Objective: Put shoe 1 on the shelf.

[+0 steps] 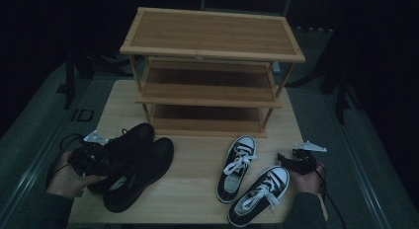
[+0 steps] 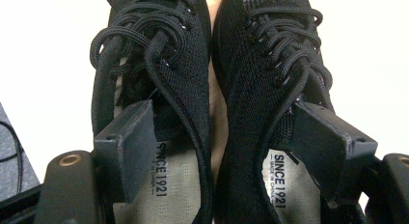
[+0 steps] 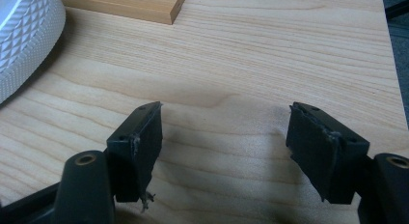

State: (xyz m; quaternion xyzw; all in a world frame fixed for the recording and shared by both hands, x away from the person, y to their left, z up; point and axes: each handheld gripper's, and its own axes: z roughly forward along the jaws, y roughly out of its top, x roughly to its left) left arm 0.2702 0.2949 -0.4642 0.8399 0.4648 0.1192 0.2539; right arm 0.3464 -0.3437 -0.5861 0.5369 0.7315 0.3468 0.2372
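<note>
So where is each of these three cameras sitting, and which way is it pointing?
High view: above the person's side, looking forward and down on the table, the wooden shoe rack and two pairs of shoes; both forearms enter from below.
Left gripper view: rides the left gripper, looking along its open jaws, one in each of the black shoes.
Right gripper view: rides the right gripper, looking at bare table between its open jaws.
Shared: the black shoes show in the high and left gripper views.
</note>
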